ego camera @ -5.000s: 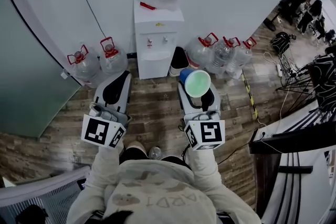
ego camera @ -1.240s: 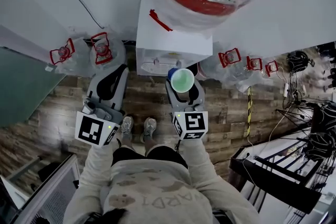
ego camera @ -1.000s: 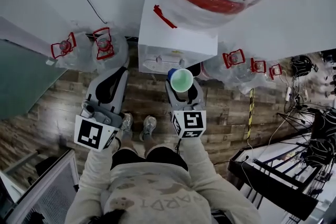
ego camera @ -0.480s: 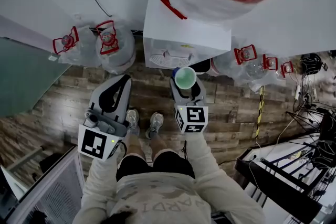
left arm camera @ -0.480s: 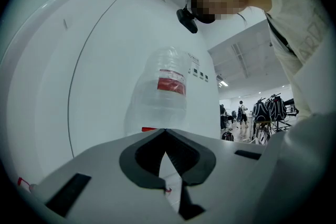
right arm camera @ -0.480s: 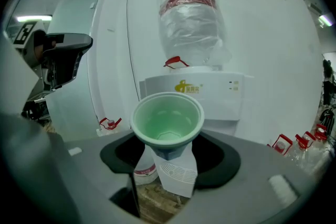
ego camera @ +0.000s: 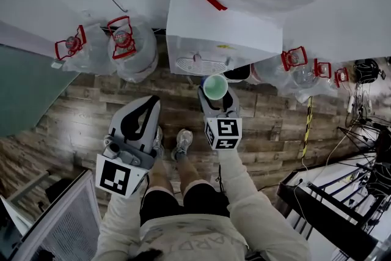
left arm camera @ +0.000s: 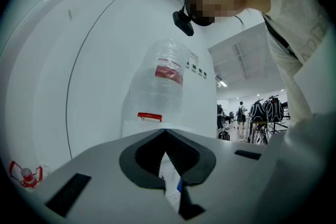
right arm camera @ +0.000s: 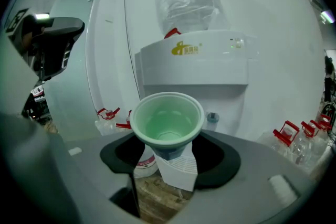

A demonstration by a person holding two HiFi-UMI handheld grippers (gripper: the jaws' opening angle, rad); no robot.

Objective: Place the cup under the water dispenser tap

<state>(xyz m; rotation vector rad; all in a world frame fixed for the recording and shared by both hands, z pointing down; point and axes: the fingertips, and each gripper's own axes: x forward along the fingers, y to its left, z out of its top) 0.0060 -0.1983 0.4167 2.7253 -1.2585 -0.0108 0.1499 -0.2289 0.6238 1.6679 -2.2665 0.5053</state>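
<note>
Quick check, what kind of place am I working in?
Likely an office or lab corner: a water dispenser, spare water jugs on the wood floor, cables at right.

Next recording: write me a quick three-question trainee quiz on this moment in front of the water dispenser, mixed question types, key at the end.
1. Multiple choice: what does the right gripper hold?
A) a green cup
B) a spoon
C) nothing

2. True or false: the left gripper has its jaws spread wide apart.

3. Count: in the head view, how many red-handled water jugs stand on the floor on the left side of the water dispenser?

Key: 1 A; 2 false, the jaw tips meet with nothing between them; 3 two.
</note>
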